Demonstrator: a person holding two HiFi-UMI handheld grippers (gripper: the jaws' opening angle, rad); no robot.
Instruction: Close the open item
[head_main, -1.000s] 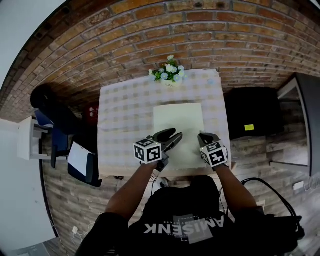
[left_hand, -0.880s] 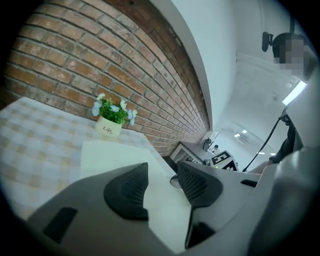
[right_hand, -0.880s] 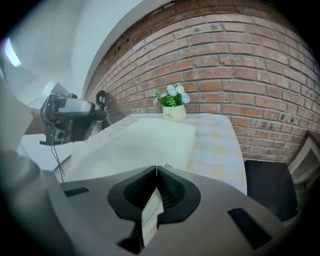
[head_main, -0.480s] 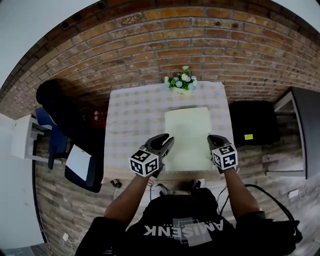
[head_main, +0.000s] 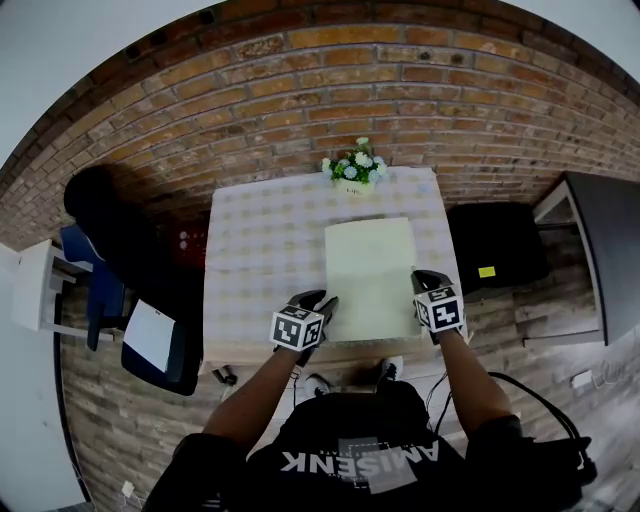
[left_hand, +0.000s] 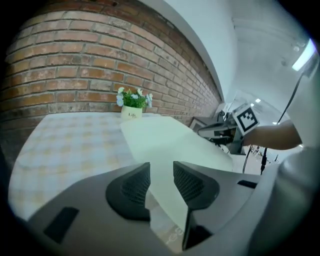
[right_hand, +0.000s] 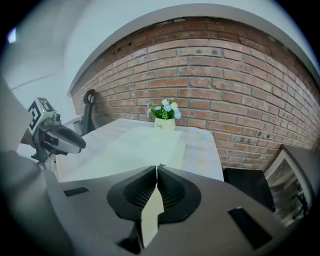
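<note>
On the floor at the far left I see a dark chair (head_main: 185, 350) with a white sheet (head_main: 150, 335) lying on it. Next to it stands the table (head_main: 255, 250) under a pale checked cloth.

My left gripper (head_main: 322, 302) hangs over the table's near edge, just beside the folder's left side. Its jaws stand apart and have just been closing. In the left gripper view (left_hand: 161, 169) the folder's near corner shows in the gap. The pads (left_hand: 135, 186) are not pressing on it, and I cannot tell whether it lies between them or just below.

The pale green folder (head_main: 370, 265) lies flat on the right half of the table, reading as a single rectangle. Behind it, at the far edge by the brick wall, a small white pot (head_main: 352, 186) holds white and blue flowers (head_main: 352, 166).

My right gripper (head_main: 425, 278) sits at the folder's near right corner. Its jaws are together, clamped on the thin pale edge of the folder, which stands between the pads (right_hand: 156, 172).

Right of the table a black case (head_main: 495, 245) rests on the floor. I cannot tell what is in it.
</note>
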